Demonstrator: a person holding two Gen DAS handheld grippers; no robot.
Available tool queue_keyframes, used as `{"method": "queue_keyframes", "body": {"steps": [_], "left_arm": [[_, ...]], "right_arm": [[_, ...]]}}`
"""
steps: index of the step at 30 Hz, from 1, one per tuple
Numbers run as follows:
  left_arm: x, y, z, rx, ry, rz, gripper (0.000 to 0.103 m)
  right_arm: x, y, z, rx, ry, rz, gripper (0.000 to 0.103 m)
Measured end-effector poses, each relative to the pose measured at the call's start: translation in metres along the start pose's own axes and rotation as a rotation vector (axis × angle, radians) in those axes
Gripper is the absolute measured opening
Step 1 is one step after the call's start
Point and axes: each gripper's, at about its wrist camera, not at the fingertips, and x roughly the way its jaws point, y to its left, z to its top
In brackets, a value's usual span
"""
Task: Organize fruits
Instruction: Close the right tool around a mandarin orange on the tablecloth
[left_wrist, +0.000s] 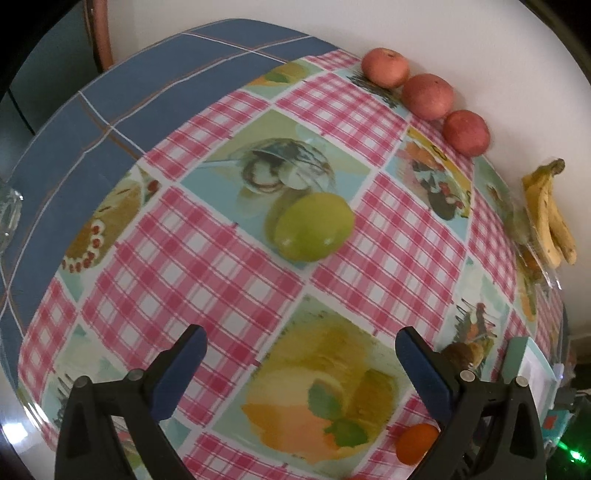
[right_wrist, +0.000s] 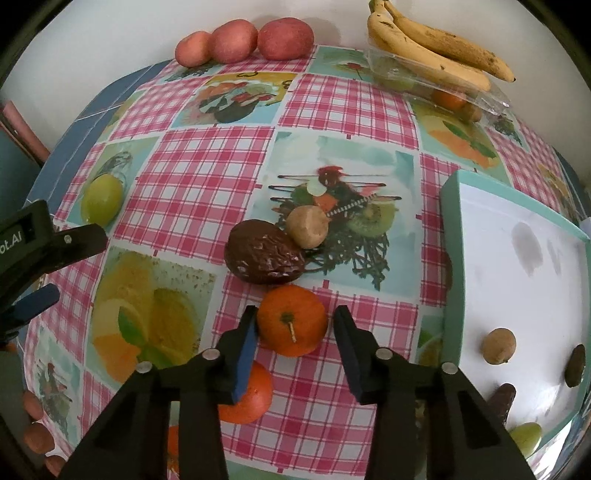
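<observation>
Over on the left side of the checked tablecloth (left_wrist: 192, 258), the left gripper (left_wrist: 301, 347) hangs above the cloth with its jaws spread wide and nothing between them; a green fruit (left_wrist: 314, 229) lies ahead of it, well apart from the fingers. Toward the middle, a wrinkled dark brown fruit (right_wrist: 264, 256) touches a small tan one (right_wrist: 307, 227). Just below them the right gripper (right_wrist: 295, 332) points steeply down around an orange (right_wrist: 291, 319): the jaws are narrow and bracket it, the left blue pad seemingly at its skin, the right pad showing a thin gap, so I would not call it gripped yet. A second orange (right_wrist: 251, 395) sits under the left finger. To do this well, I think the pads should close evenly at the fruit's widest part, gently enough not to bruise it, and lift straight up so the neighbour is not nudged. Further right waits the white tray (right_wrist: 458, 258), already holding a few small fruits.
</observation>
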Motion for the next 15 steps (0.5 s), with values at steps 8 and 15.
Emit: {"method": "queue_keyframes", "body": {"steps": [8,15], "left_arm": [[-0.001,-0.013,-0.003,0.025,0.017,-0.06,0.103],[-0.007,-0.029,-0.007,0.073,-0.015,-0.077,0.103]], "right_arm": [[-0.003,-0.013,-0.007,0.013,0.008,-0.008,0.038],[-0.019,-0.03,-0.008,0.035,-0.018,-0.008,0.037]]}}
